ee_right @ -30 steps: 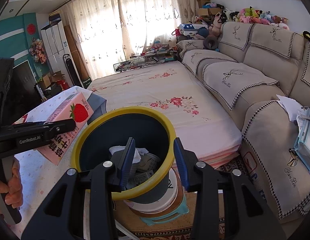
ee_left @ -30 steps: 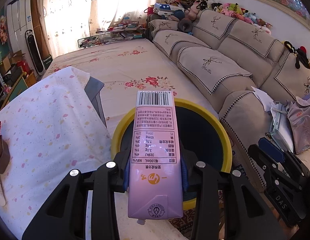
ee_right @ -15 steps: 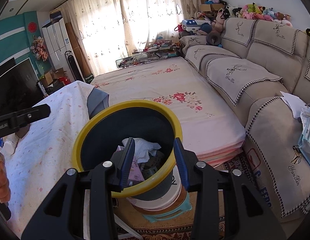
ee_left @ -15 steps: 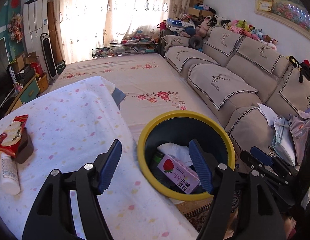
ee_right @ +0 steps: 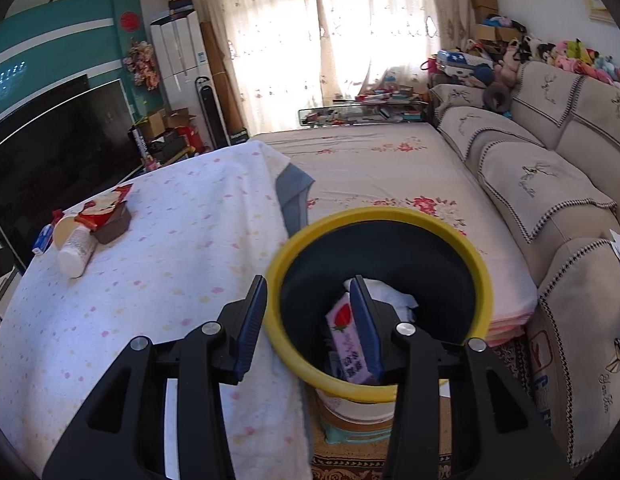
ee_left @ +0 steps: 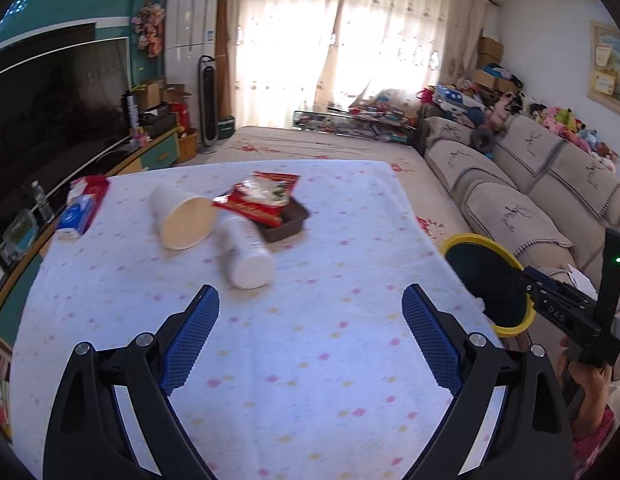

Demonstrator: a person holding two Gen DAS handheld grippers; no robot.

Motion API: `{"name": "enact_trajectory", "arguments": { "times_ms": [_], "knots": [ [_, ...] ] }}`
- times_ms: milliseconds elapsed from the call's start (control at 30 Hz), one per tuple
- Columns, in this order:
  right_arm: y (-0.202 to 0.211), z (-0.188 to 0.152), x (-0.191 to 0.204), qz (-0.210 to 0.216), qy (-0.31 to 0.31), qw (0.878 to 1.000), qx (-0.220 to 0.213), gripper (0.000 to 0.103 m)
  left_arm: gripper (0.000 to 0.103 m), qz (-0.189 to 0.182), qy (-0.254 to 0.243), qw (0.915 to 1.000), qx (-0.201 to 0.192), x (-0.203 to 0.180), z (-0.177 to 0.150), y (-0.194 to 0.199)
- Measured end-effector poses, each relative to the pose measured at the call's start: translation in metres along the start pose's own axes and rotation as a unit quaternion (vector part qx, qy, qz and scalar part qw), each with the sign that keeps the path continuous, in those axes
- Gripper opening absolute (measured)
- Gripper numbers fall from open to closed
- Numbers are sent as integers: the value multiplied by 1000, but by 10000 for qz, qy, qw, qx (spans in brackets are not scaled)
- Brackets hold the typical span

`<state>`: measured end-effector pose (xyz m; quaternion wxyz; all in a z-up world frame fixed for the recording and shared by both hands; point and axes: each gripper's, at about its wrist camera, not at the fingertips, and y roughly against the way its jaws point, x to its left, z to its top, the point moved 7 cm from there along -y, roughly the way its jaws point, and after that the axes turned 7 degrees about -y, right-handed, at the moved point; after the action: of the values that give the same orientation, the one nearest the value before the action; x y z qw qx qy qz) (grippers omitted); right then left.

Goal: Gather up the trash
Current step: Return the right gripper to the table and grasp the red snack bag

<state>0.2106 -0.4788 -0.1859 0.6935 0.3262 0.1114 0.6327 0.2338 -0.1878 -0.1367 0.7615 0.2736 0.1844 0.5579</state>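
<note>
Living-room scene: a table draped in a white cloth with pastel spots stands before a low platform under a floral sheet, with a beige sofa along the right wall and a dark television on the left.

Left wrist view. The left gripper hangs over bare cloth; its 2 blue-padded jaws stand far apart and are opening, with nothing between them. Beyond it, near the middle of the table, lies a cluster of trash: a paper cup on its side with its mouth toward the camera, a white bottle also on its side, just right of the cup, and a red snack wrapper draped over a dark brown tray. A blue-and-white packet and a red packet lie at the table's far left edge.

Right wrist view. The right gripper is held at the yellow-rimmed bin, which stands just off the table's right side. Its jaws are narrowly parted and opening: 1 finger lies outside the rim, the other inside, and whether the pads touch the rim cannot be told. Inside the bin lie a pink strawberry-milk carton and crumpled white paper. A person's hand grips this gripper's handle in the left wrist view.
</note>
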Motion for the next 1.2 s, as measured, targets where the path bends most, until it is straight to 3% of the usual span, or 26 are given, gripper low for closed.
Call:
{"name": "enact_trajectory", "arguments": {
  "times_ms": [100, 267, 467, 633, 900, 1200],
  "knots": [
    [-2, 7, 39, 322, 198, 9993, 58, 45, 91, 408, 248, 9989, 5, 50, -18, 16],
    [-6, 13, 112, 780, 509, 9956, 131, 45, 91, 594, 600, 9964, 16, 106, -44, 32],
    [-33, 17, 196, 1285, 926, 9866, 381, 45, 91, 507, 699, 9963, 24, 126, -57, 36],
    [-73, 21, 248, 1356, 1293, 9803, 632, 45, 91, 433, 783, 9960, 65, 135, -60, 33],
    [-137, 21, 272, 1028, 1434, 9791, 1013, 45, 91, 423, 936, 9946, 164, 156, -64, 24],
    [-159, 25, 272, 1032, 1264, 9798, 1153, 45, 91, 319, 1027, 9937, 312, 163, -68, 7]
  ]
}}
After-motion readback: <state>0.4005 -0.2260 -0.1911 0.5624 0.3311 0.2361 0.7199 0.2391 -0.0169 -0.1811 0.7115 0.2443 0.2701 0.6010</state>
